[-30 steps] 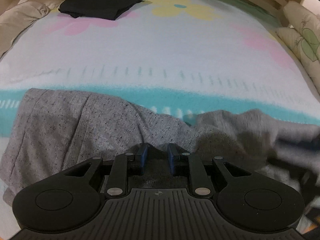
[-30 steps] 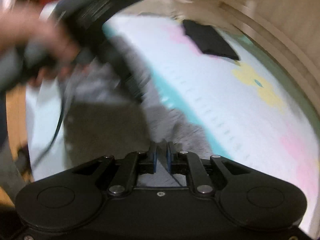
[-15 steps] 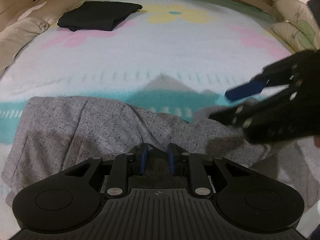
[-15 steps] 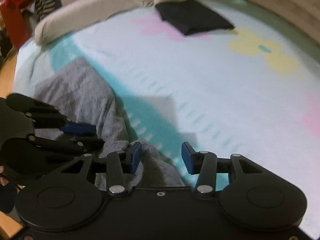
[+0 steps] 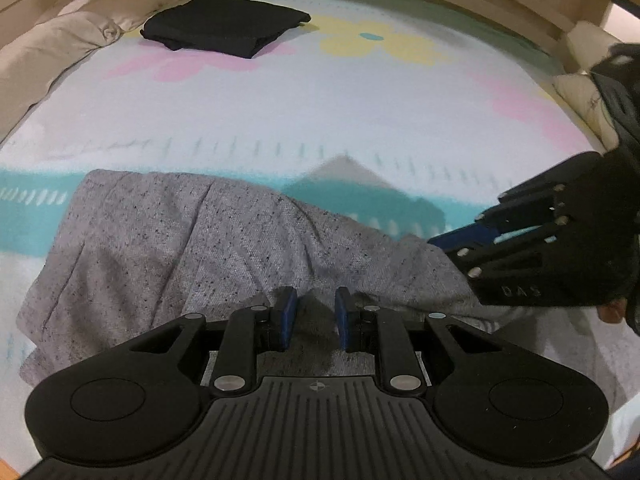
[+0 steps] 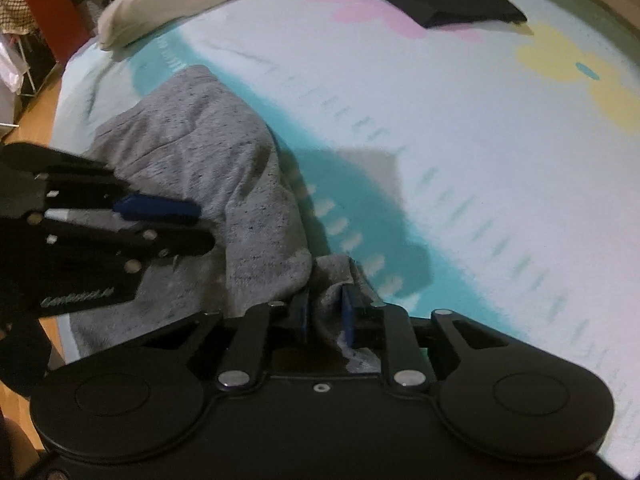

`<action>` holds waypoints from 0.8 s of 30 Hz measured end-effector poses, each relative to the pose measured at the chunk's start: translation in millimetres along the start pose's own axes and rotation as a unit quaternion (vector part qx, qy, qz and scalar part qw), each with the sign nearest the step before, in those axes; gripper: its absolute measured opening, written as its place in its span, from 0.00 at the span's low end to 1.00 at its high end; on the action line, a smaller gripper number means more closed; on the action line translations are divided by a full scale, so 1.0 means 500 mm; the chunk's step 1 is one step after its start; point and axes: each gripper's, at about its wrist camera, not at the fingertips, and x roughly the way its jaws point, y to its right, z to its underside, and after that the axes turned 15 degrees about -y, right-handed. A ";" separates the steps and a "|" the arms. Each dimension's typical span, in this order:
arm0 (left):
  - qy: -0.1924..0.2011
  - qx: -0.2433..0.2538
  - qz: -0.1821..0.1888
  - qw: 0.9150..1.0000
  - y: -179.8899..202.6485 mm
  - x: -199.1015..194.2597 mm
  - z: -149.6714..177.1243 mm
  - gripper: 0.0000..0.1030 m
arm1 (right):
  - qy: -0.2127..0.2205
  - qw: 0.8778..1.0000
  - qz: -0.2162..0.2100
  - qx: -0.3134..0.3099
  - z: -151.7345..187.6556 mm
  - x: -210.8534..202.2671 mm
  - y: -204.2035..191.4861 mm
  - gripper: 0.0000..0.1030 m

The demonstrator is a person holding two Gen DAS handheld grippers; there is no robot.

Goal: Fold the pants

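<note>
While the grey pants (image 5: 192, 248) lie rumpled across the near edge of the bed (image 5: 320, 120), partly over its teal stripe, a fold of their cloth is clamped between the blue pads of the left gripper (image 5: 311, 318). Another bunch of the same cloth is pinched by the right gripper (image 6: 326, 312), just beside the left one. A folded black garment (image 5: 224, 26) is seen well apart, near a beige pillow (image 5: 52, 52).

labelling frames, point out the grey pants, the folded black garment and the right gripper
grey pants (image 5: 168, 240), left wrist view, on the flat speckled cloth
folded black garment (image 5: 224, 26), left wrist view, on its top face
right gripper (image 6: 325, 312), right wrist view, between its fingertips, where cloth is pinched
</note>
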 end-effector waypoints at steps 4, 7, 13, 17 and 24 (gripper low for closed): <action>-0.001 -0.003 0.003 1.000 -0.004 0.000 -0.002 0.20 | -0.013 1.000 -0.021 0.007 -0.013 0.008 0.013 0.29; -0.002 -0.009 0.006 1.000 -0.010 -0.002 0.000 0.20 | -0.019 0.998 -0.043 0.029 -0.013 0.007 0.028 0.25; -0.004 -0.014 0.007 1.000 -0.016 -0.002 -0.001 0.20 | 0.028 0.997 -0.008 0.074 -0.002 -0.043 0.010 0.07; -0.009 -0.012 0.005 1.000 -0.015 0.001 -0.005 0.20 | 0.083 0.988 0.044 0.122 -0.034 -0.092 0.052 0.07; -0.029 -0.030 0.021 0.999 -0.032 0.016 -0.007 0.20 | 0.034 0.983 0.052 0.173 -0.092 -0.005 0.128 0.06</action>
